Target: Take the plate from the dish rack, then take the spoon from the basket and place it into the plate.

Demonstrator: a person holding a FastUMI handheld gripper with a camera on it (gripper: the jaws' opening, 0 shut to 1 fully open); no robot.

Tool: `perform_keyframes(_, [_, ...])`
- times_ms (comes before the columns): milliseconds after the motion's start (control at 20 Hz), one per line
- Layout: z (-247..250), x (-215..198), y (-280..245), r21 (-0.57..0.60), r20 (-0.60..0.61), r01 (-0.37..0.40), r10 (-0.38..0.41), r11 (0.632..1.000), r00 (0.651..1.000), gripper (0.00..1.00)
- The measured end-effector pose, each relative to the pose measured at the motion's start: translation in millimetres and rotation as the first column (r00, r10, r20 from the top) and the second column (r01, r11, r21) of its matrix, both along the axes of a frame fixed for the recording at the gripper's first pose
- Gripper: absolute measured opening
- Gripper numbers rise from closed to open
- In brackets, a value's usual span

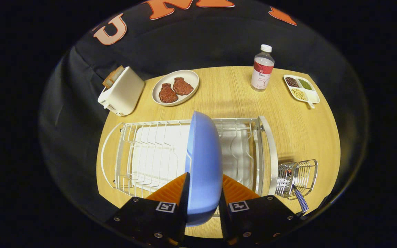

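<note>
Clamped edge-on between the 2 fingers of the gripper [203,193]: the blue plate [203,162], upright, 1 finger pressed on each face. Gripped across the rim most likely because it stood on edge in the rack's slots, the only way in for 2 fingers. Lower rim of the plate down between the fingers and partly masked by them; hard to tell whether it sits in a slot or hangs just above the wires.

Just beyond the fingers: the rack [150,151], white wire over a pale tray, no other dishes seen in the slots, its middle hidden behind the plate. Hung on the rack's right end: the basket [300,175], placed there to keep cutlery upright. Poking out of it, a checked handle [301,199], probably the spoon; bowl end lost among the wires, so not certain.

No bare spot picked for the plate yet; open table [305,134] right of the rack looks likeliest.

Farther off, well apart from the rack: a toaster [122,91] with a slice standing in its slot, a dish [175,88] with 2 pieces of meat, a bottle [262,69], a split tray [301,88] with 3 kinds of beans.
</note>
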State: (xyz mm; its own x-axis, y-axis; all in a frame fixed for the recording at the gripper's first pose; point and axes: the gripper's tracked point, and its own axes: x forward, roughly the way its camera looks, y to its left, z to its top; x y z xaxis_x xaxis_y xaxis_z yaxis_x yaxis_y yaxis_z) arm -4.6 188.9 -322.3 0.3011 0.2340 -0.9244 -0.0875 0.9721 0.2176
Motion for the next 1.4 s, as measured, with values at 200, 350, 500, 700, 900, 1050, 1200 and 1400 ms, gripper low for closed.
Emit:
perform_keyframes(200, [4.0, 0.1, -1.1, -0.056, -0.002, 0.028, -0.028, 0.998, 1.000, 0.38])
perform_keyframes(350, [15.1, 10.5, -8.5, -0.118, 0.039, 0.085, -0.081, 0.989, 0.996, 0.33])
perform_keyframes(500, [30.7, 22.7, -22.6, -0.214, 0.111, 0.105, -0.083, 0.971, 0.990, 0.31])
perform_keyframes(700, [45.1, 20.8, -32.8, -0.233, 0.145, 0.136, -0.104, 0.963, 0.984, 0.26])
perform_keyframes(900, [60.9, 9.7, -38.9, -0.165, 0.142, 0.152, -0.129, 0.974, 0.981, 0.26])
perform_keyframes(1050, [66.2, -12.7, -37.9, -0.062, 0.099, 0.157, -0.151, 0.986, 0.984, 0.26])
perform_keyframes(1200, [62.3, -38.9, -54.4, -0.025, 0.062, 0.174, -0.172, 0.984, 0.983, 0.26])
perform_keyframes(1400, [58.5, -68.9, -79.4, -0.012, 0.051, 0.207, -0.206, 0.978, 0.977, 0.26])
